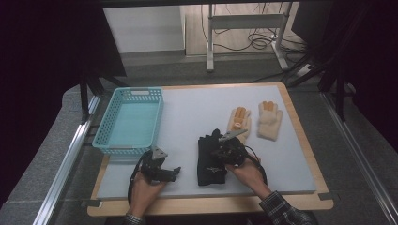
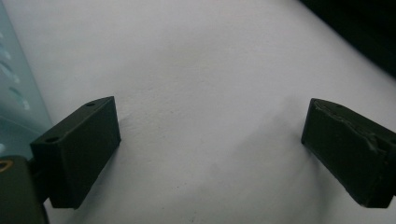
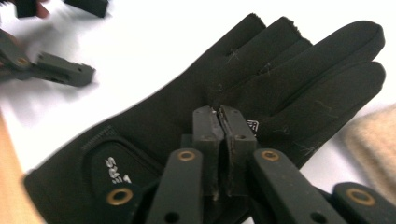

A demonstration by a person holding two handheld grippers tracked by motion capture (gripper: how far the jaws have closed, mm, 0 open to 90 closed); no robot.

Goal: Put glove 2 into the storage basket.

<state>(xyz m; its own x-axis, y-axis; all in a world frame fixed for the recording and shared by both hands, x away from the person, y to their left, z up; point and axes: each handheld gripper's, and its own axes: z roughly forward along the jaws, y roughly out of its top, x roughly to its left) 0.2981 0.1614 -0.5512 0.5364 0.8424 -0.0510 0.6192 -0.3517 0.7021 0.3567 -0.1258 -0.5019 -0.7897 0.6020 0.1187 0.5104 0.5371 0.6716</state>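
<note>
Black glove marked "RS", right tongs nearly closed above it, left tongs wide open, holding nothing.

Table — basket, black glove, tan gloves.

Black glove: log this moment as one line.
black glove: flat on mat | right gripper: jaws together above it | left gripper: jaws open | basket

Black fabric gloves: one flat pile, number unclear
Beige fluffy knitted gloves: two
Turquoise perforated plastic basket: one
Handheld black two-jaw grippers: two
</note>
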